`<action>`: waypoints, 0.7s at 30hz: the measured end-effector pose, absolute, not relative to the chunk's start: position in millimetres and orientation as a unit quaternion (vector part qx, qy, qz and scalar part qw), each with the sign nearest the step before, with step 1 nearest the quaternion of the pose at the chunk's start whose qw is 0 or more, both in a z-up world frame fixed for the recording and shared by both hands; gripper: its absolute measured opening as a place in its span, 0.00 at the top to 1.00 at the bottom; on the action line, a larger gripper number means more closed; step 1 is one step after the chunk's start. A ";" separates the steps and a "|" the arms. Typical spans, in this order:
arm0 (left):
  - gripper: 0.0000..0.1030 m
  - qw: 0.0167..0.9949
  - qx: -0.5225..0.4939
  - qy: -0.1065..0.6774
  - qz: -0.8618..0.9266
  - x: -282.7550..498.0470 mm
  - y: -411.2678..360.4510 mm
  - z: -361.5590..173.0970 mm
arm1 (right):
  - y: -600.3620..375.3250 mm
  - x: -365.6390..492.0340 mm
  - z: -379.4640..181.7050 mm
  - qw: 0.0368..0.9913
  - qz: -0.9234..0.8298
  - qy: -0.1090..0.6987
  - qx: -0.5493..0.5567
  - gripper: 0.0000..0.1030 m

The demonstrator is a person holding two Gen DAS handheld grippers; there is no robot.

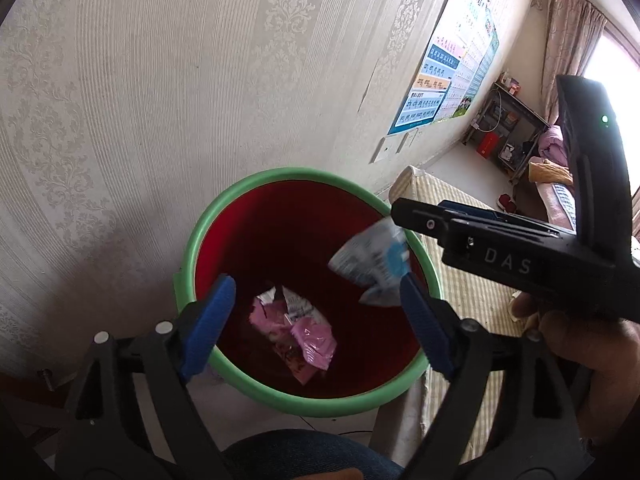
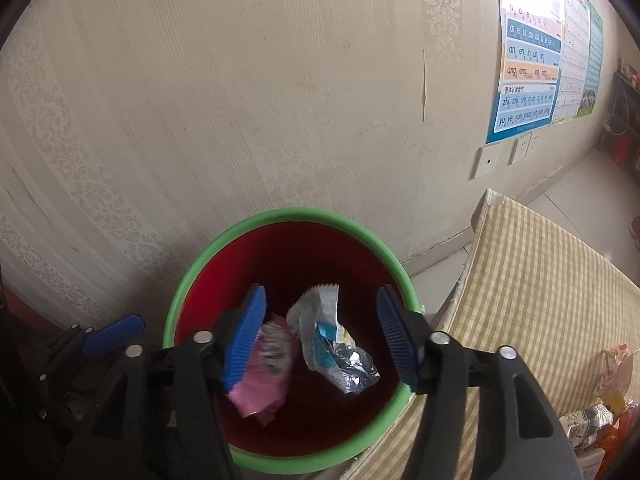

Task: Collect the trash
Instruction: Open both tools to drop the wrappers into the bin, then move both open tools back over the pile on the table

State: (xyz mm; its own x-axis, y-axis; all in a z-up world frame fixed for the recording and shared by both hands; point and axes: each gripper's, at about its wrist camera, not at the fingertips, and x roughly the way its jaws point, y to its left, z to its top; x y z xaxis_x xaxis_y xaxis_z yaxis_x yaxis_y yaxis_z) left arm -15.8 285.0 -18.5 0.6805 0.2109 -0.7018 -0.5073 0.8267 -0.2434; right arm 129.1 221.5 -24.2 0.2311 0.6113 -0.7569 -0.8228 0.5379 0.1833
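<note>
Bin: we have both grippers poised over the green-rimmed red bin [image 2: 362, 246], which stands against the wall.
Left gripper [image 1: 316, 320]: jaws stand wide apart, nothing between them; a pink wrapper [image 1: 308, 340] lies on the bin floor below.
Right gripper [image 2: 320, 338]: jaws spread, not pressing anything; a white-and-blue wrapper [image 2: 324, 336] hangs loose between them above the bin, seemingly dropping in.
Done: we judge two wrappers are in or entering the bin.
Left: more crumpled wrappers [image 2: 592, 420] lie on the checked cloth [image 2: 540, 280] beside the bin.
Room: patterned wallpaper [image 2: 240, 100], learning posters [image 2: 528, 60], wall sockets, a cluttered shelf and curtained window further off.
</note>
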 end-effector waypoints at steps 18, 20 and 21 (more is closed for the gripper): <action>0.05 0.895 -0.175 0.352 0.212 -18.1 252.5 -3.0 | 127.1 128.9 0.5 0.814 0.408 0.405 -0.081 0.07; 0.05 0.897 -0.178 0.351 0.204 -16.7 245.5 -0.4 | 109.3 128.9 2.4 0.818 0.401 0.406 -0.075 0.07; 0.05 0.898 -0.180 0.349 0.200 -15.8 241.7 0.9 | 99.9 128.7 4.3 0.821 0.397 0.405 -0.072 0.07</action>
